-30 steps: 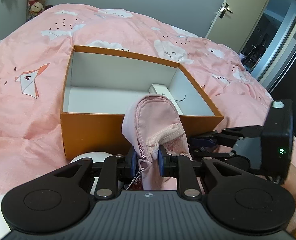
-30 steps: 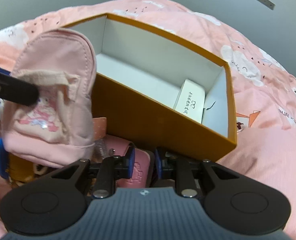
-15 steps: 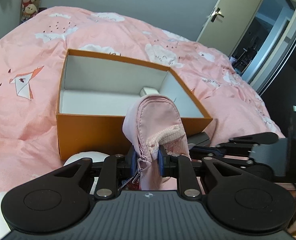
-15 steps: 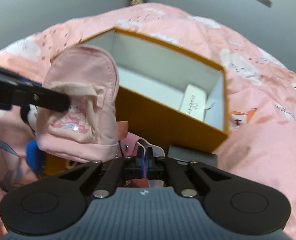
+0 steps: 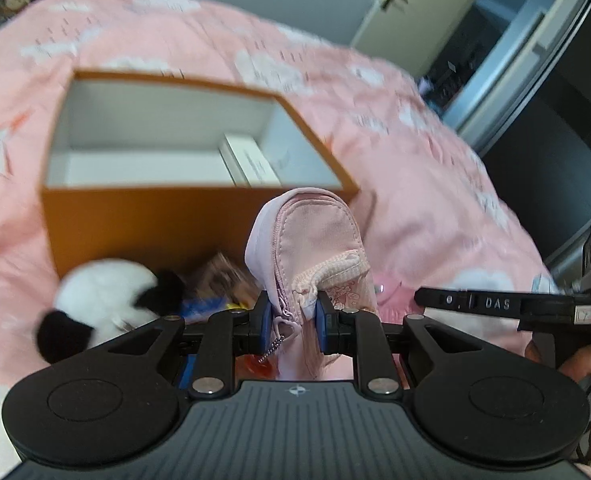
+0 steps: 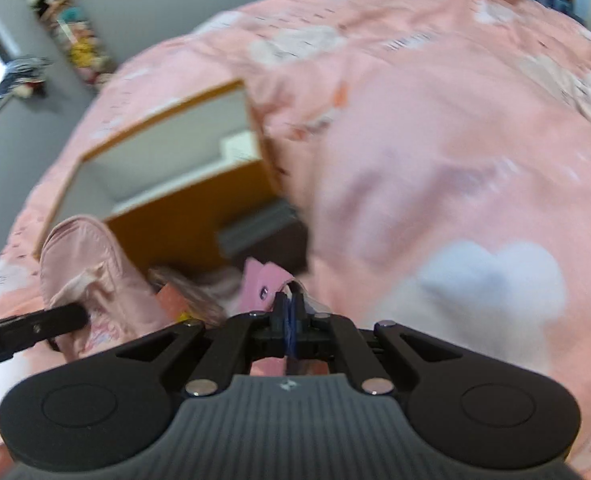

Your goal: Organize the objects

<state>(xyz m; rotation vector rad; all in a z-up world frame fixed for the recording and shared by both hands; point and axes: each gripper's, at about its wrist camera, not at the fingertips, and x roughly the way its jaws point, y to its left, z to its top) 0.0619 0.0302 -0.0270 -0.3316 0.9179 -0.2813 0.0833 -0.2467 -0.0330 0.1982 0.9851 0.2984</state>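
My left gripper (image 5: pixel 291 316) is shut on a small pink zip backpack pouch (image 5: pixel 311 240), which hangs upright in front of the orange box (image 5: pixel 135 216). The same pouch (image 6: pixel 83 264) shows at the left of the right wrist view, with a left finger (image 6: pixel 35 326) pressed on it. My right gripper (image 6: pixel 289 308) is shut on the thin pink strap (image 6: pixel 261 280) of a pink item lifted just off the pile beside the box (image 6: pixel 183 224). A white carton (image 5: pixel 251 164) lies inside the box at its right end.
A black-and-white plush (image 5: pixel 103 292) and blurred packets lie against the box's front wall. A dark grey flat box (image 6: pixel 263 228) sits at the orange box's corner. The pink cloud-print quilt (image 6: pixel 455 160) spreads all around. A doorway (image 5: pixel 495 40) opens at the far right.
My right gripper's jaws closed on the pink strap, then it rolled and rose away from the box. The left gripper shifted slightly with the pouch, bringing the plush into view.
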